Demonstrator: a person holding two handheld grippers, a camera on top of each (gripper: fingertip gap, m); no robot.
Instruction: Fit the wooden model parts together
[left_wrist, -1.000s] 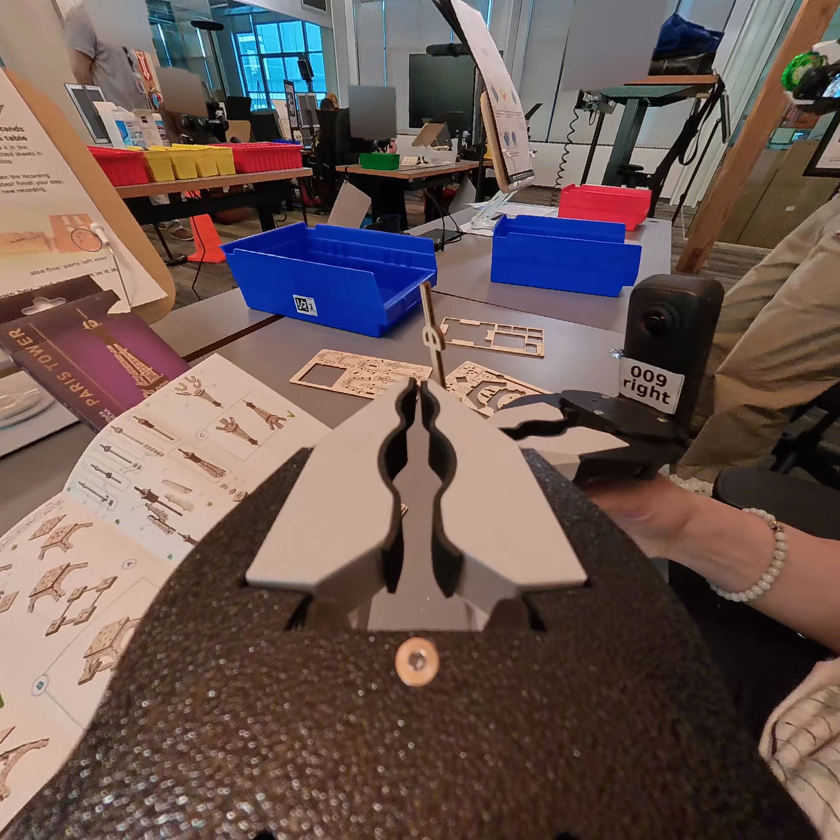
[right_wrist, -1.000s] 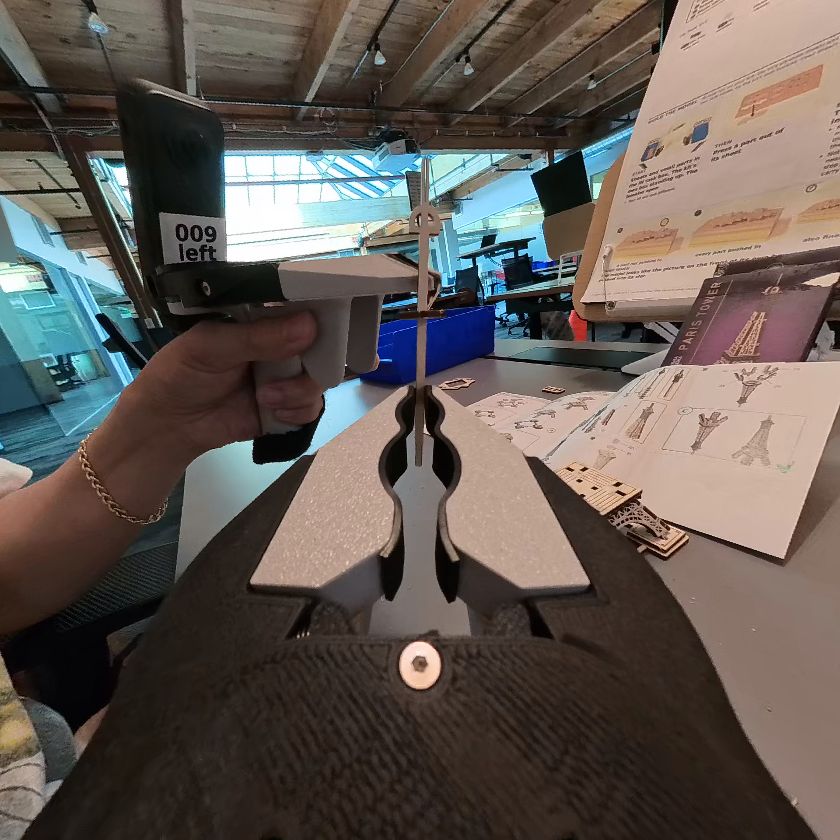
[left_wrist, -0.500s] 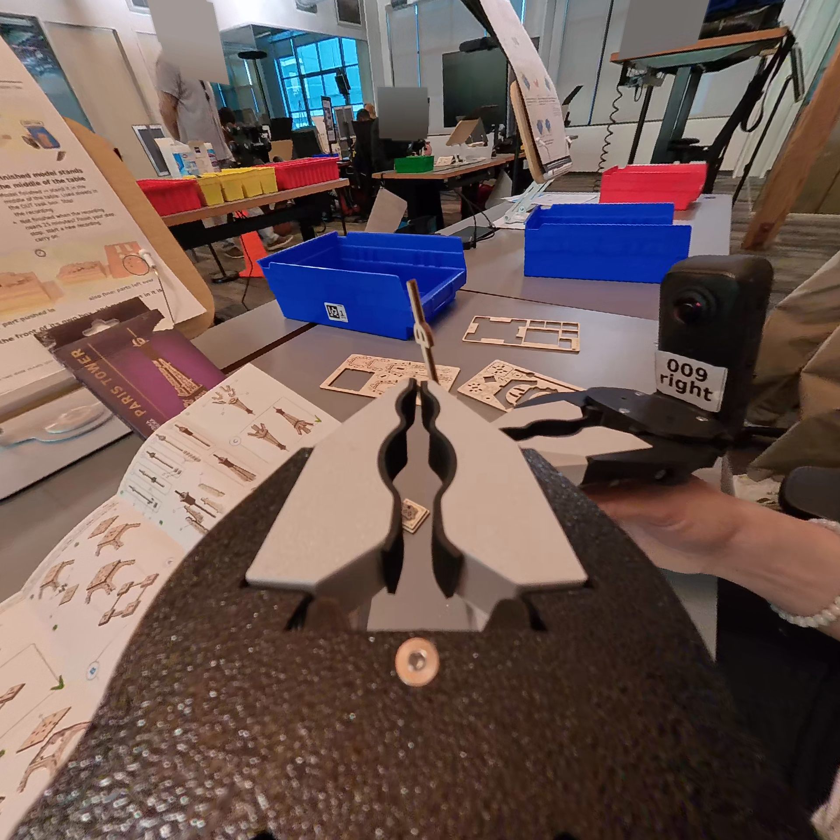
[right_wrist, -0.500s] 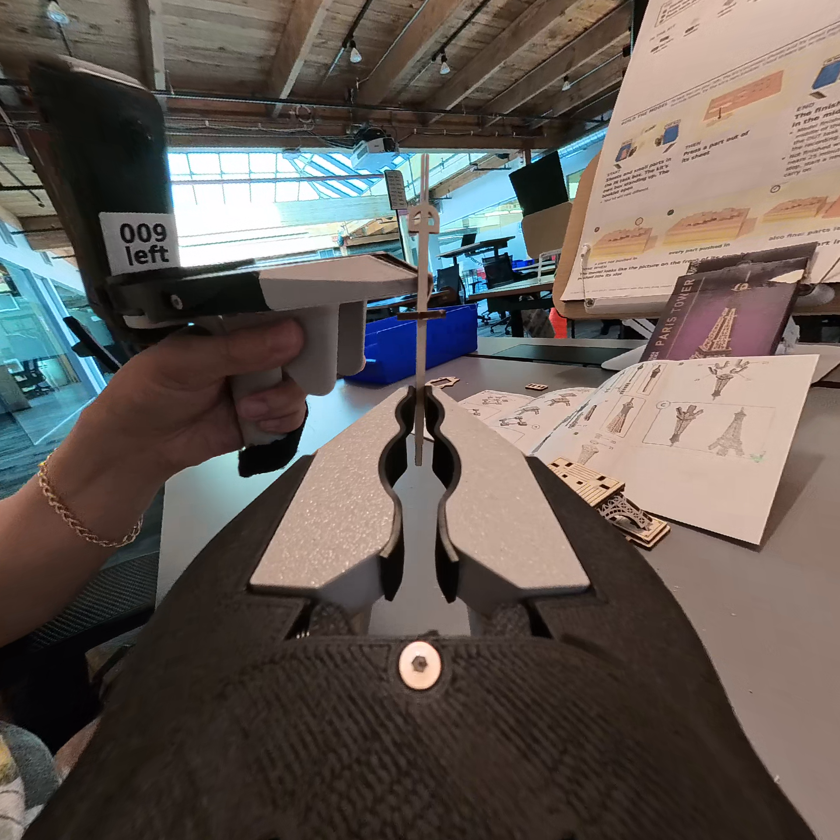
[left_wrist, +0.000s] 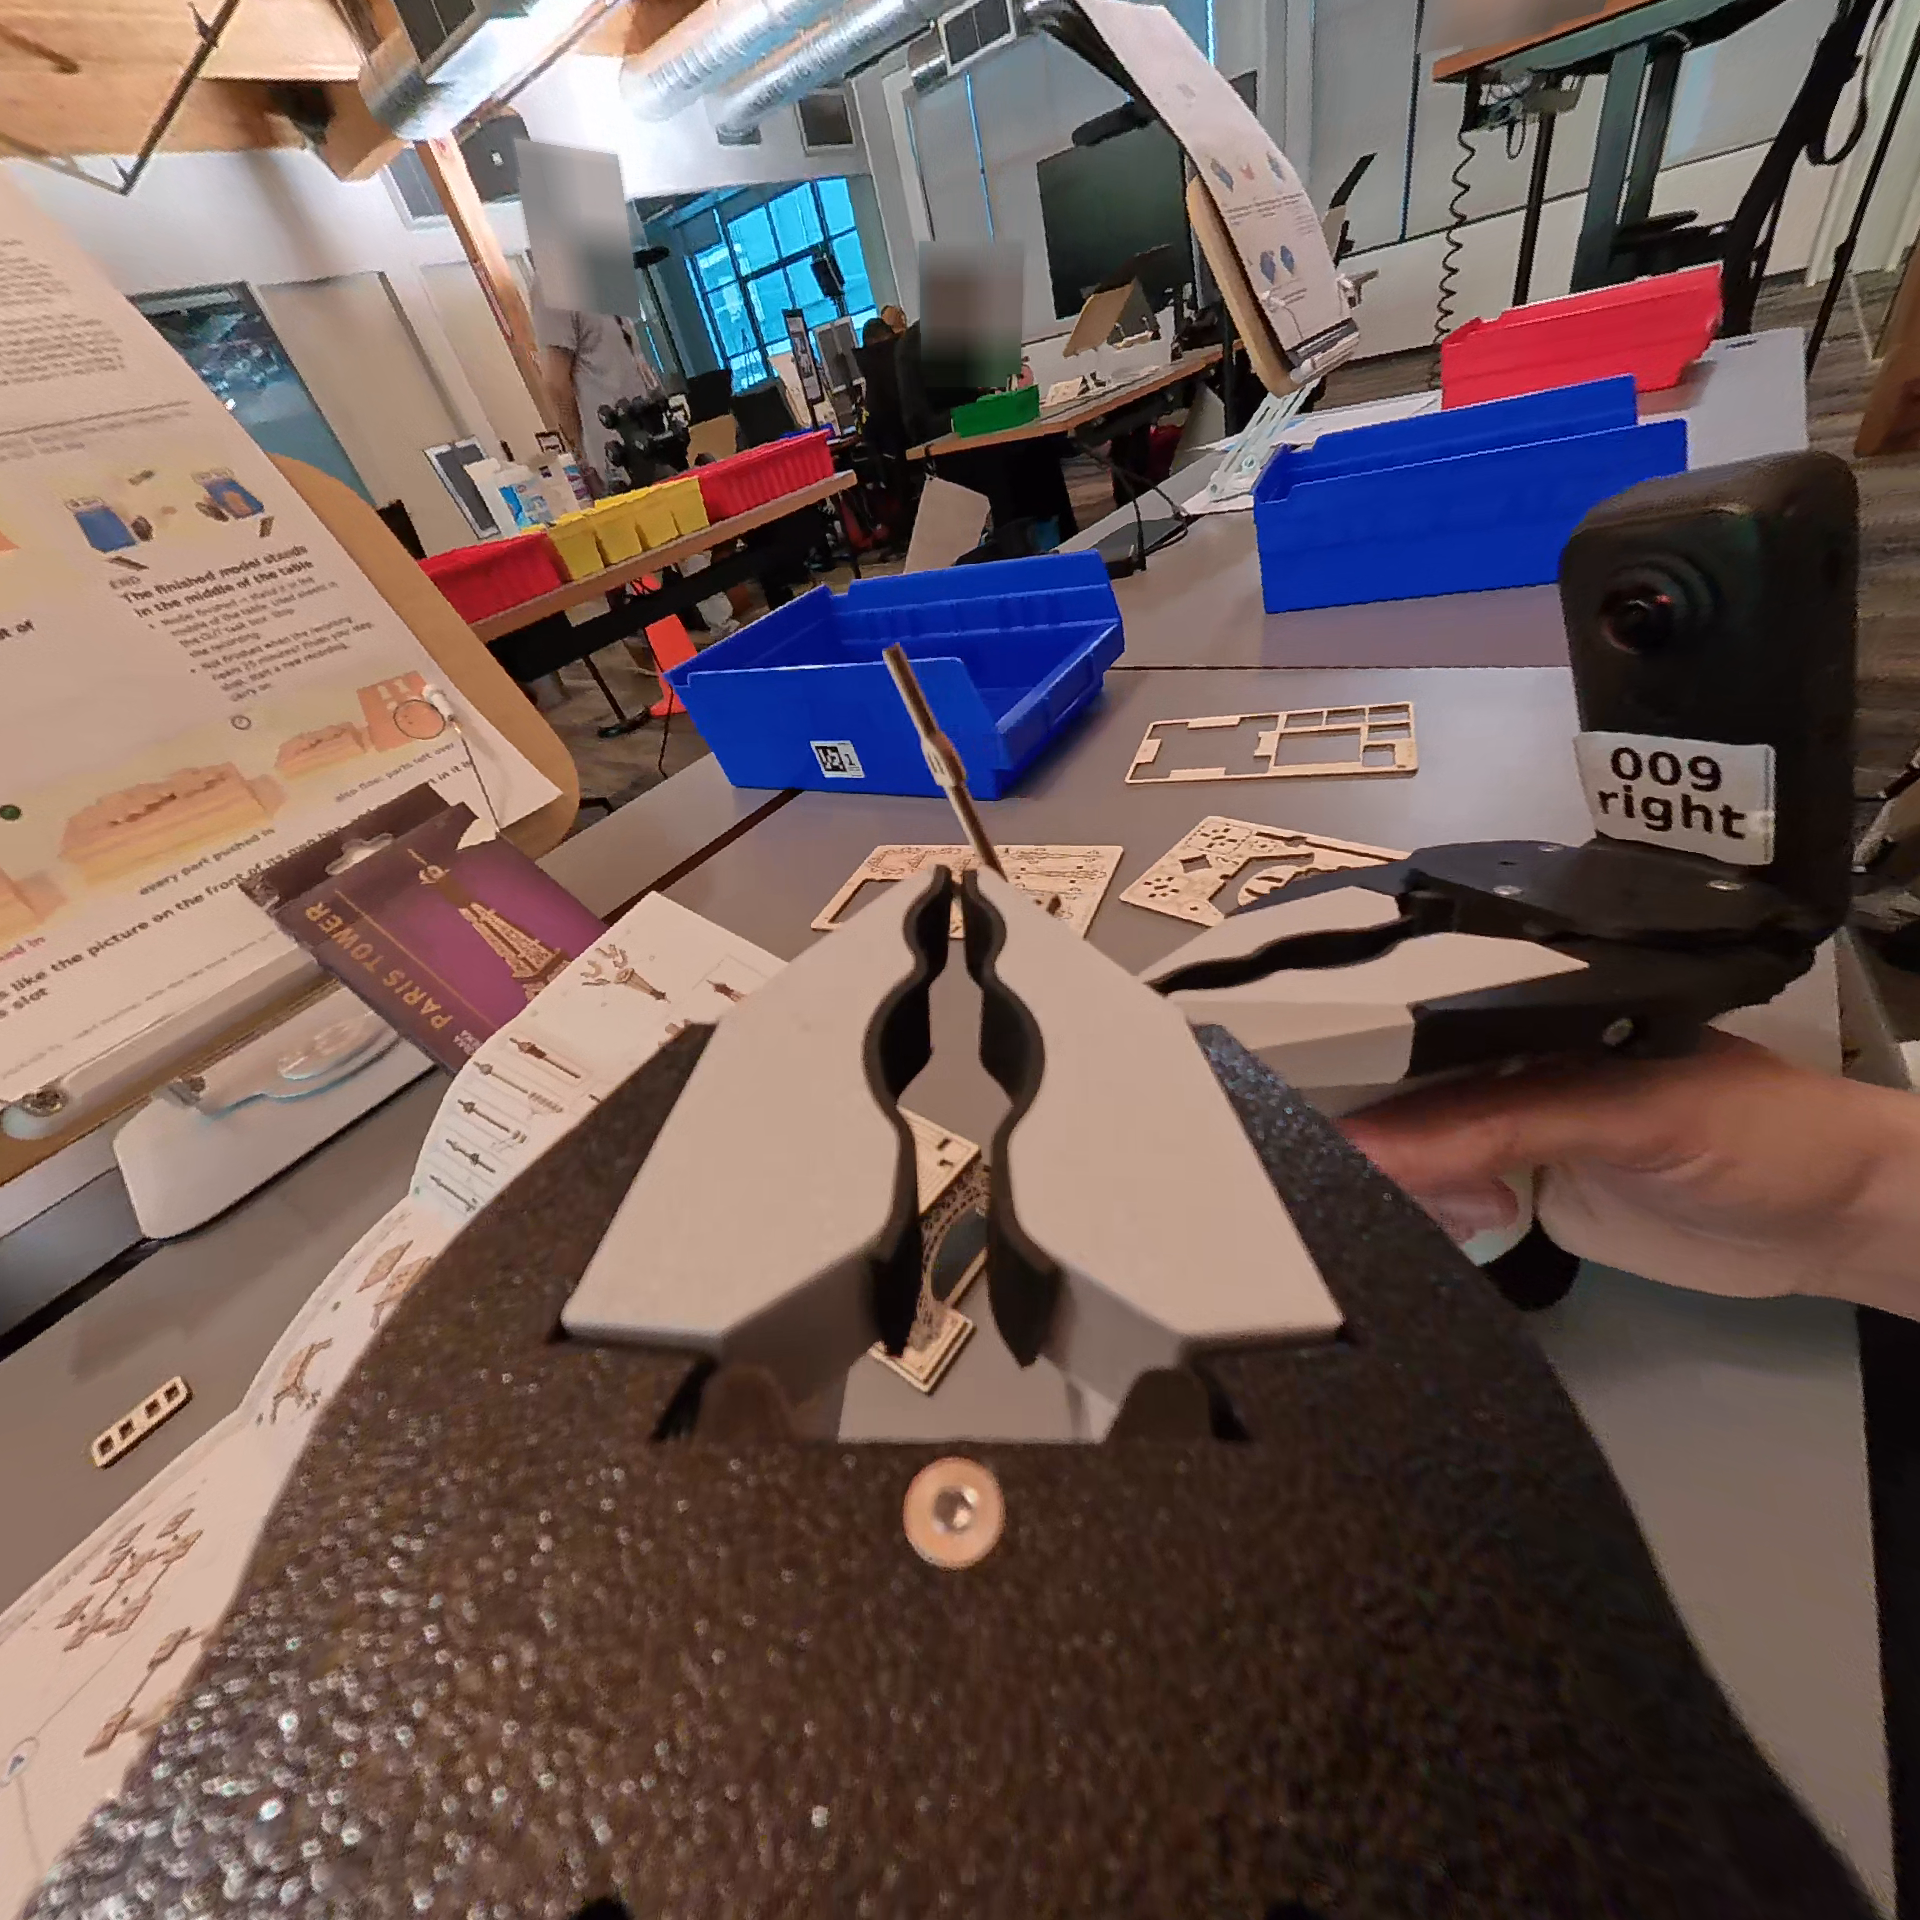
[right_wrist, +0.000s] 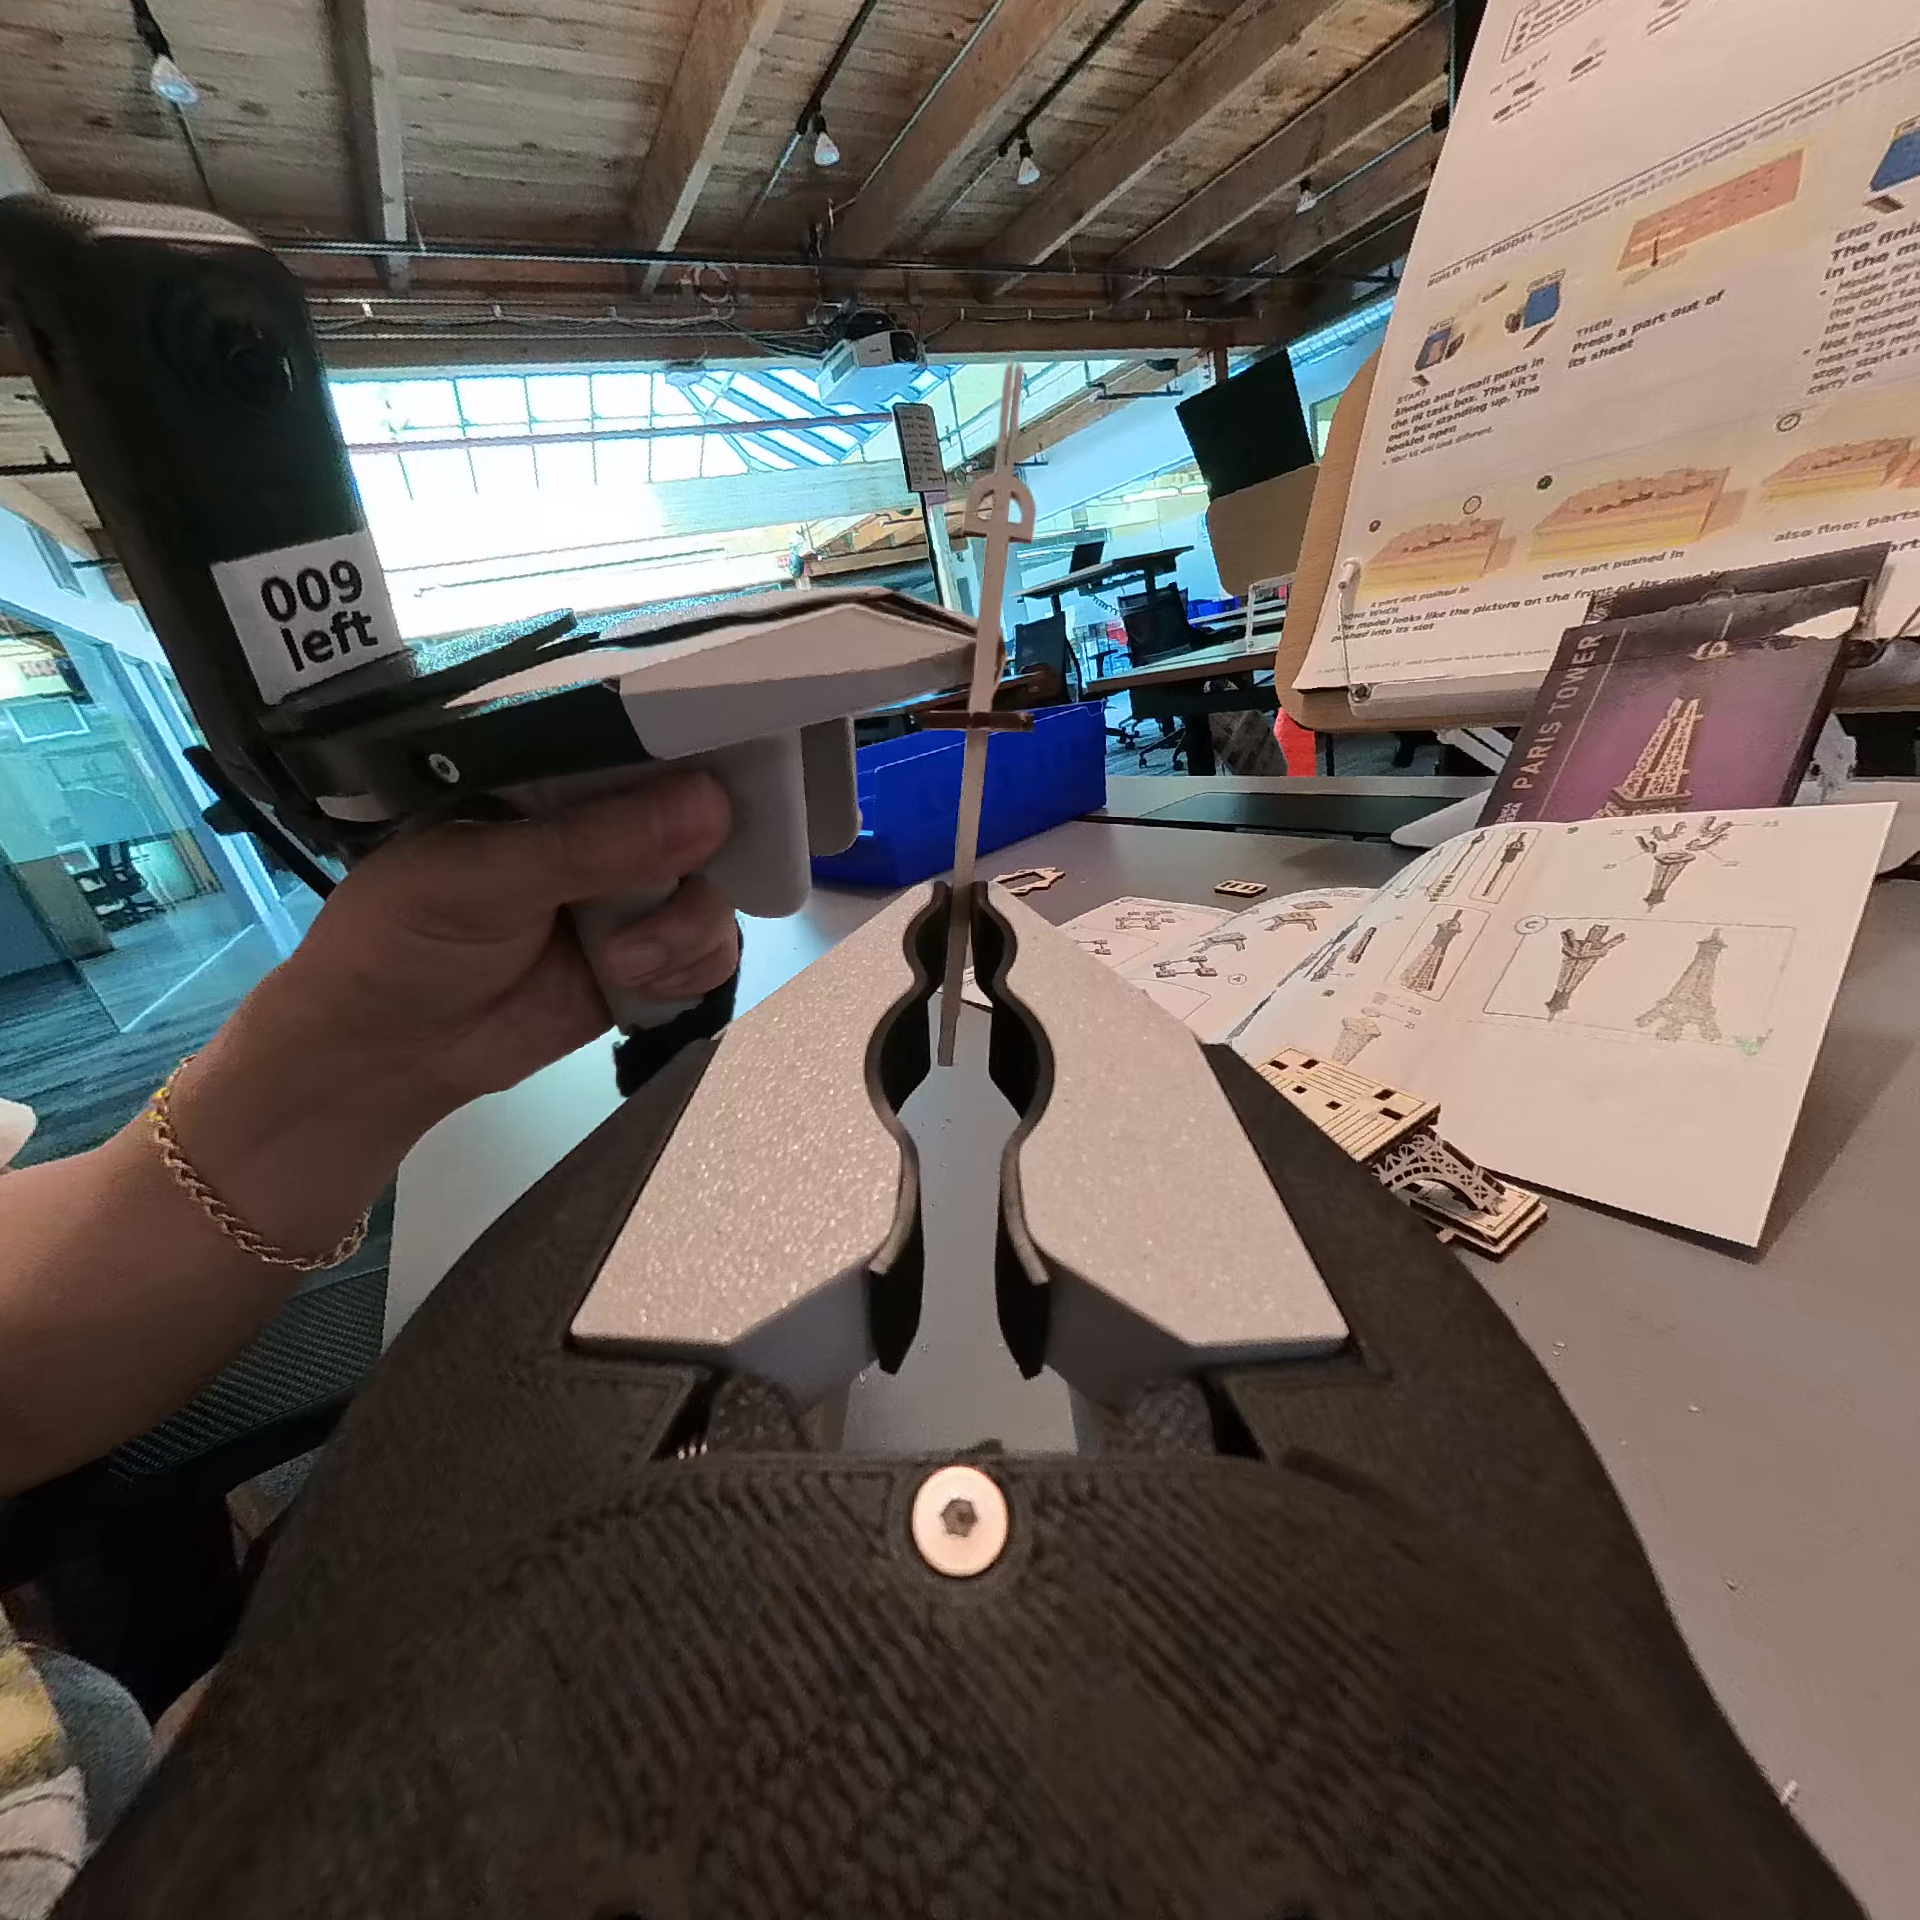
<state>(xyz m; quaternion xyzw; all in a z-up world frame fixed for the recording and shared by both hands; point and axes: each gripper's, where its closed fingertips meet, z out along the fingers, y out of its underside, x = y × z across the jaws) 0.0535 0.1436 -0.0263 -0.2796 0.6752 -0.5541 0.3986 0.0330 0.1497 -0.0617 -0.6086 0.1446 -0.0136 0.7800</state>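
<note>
The bin (left_wrist: 904, 665) is bright blue, the box (left_wrist: 436, 945) purple. The spire (right_wrist: 982, 665) is pale wood against the grey table (right_wrist: 1662, 1403).

Grey table (left_wrist: 1299, 665); booklet (right_wrist: 1621, 997); sheets (left_wrist: 1273, 740)

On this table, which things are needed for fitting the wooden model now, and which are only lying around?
In use: wooden spire, right tool gripping it, left tool meeting it, tower base, part sheets, booklet.
Lying about: blue bin, purple kit box, instruction board.
</note>
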